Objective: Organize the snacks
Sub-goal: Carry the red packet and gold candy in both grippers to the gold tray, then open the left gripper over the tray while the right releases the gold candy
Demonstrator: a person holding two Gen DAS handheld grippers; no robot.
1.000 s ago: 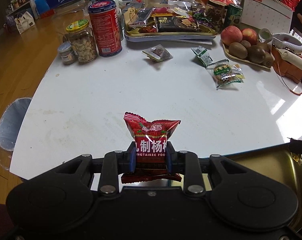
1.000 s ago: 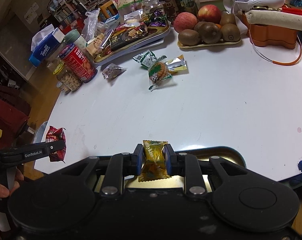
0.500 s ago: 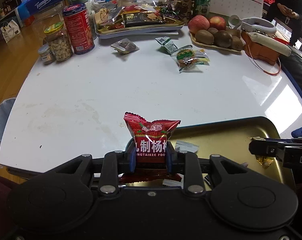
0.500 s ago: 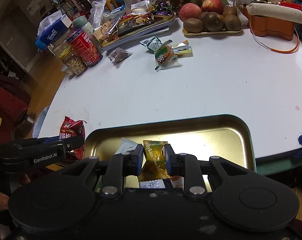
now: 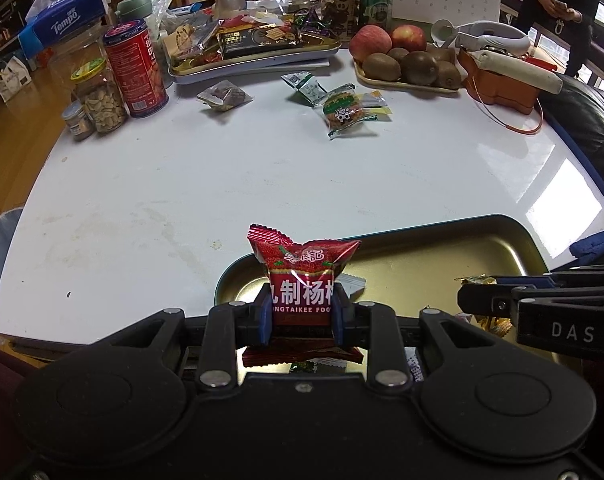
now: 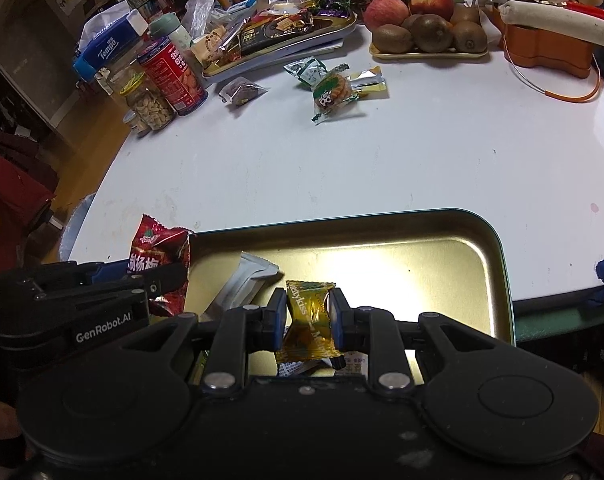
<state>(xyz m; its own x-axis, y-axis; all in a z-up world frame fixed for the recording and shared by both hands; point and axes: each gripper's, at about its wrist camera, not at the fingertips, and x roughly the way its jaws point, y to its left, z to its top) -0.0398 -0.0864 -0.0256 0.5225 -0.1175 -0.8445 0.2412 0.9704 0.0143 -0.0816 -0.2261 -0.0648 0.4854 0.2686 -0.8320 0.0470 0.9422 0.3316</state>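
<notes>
the left gripper (image 5: 302, 312) was clamped on a red snack packet (image 5: 302, 276), standing upright between its pads above the near left corner of the gold tray (image 5: 441, 252). the right gripper (image 6: 305, 312) pinched a small gold candy (image 6: 307, 320), long axis upright, over the tray's near middle, just right of a white wrapper (image 6: 242, 280) lying inside. both loads hung directly above the tray floor, so the drop looked to be straight down. the right one seemed better centred, the red packet near the rim.
</notes>
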